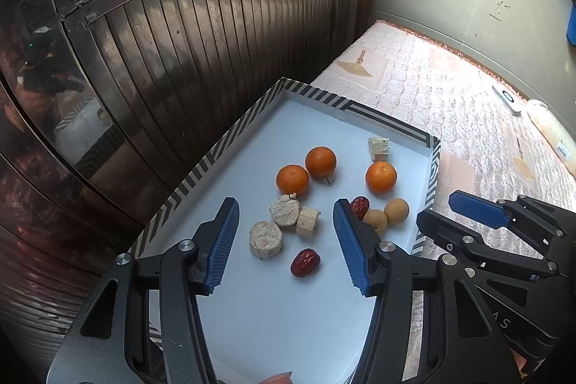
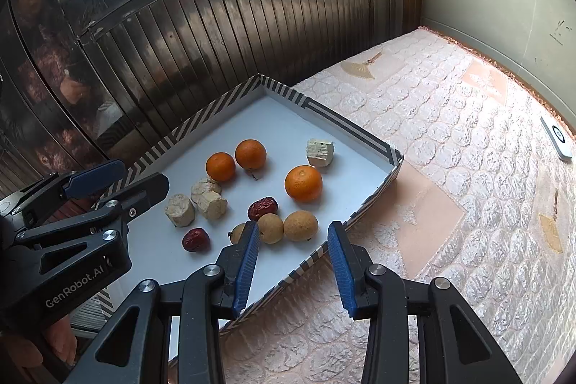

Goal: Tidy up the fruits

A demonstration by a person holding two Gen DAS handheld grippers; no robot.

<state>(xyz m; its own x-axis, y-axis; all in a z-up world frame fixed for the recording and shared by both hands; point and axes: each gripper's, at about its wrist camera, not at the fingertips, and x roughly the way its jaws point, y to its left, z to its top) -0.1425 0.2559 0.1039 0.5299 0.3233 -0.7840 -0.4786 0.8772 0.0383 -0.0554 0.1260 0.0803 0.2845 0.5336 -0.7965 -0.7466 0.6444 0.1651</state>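
Observation:
A white tray (image 1: pixel 316 305) with a striped rim (image 2: pixel 360 128) holds three oranges (image 1: pixel 292 180) (image 1: pixel 320 161) (image 1: pixel 381 177), two red dates (image 1: pixel 305 262) (image 1: pixel 360 206), tan longans (image 1: pixel 396 210) (image 2: pixel 301 225) and several pale cut chunks (image 1: pixel 265 239) (image 2: pixel 319 152). My left gripper (image 1: pixel 286 220) is open and empty above the chunks in the tray's middle. My right gripper (image 2: pixel 293 240) is open and empty over the tray's near right rim, close to the longans; it also shows in the left wrist view (image 1: pixel 457 211).
The tray lies on a quilted pink and white mattress (image 2: pixel 450 139). A dark slatted metal door (image 1: pixel 216 35) stands close behind the tray. A white device (image 2: pixel 558 137) lies at the mattress's far right edge, by the wall.

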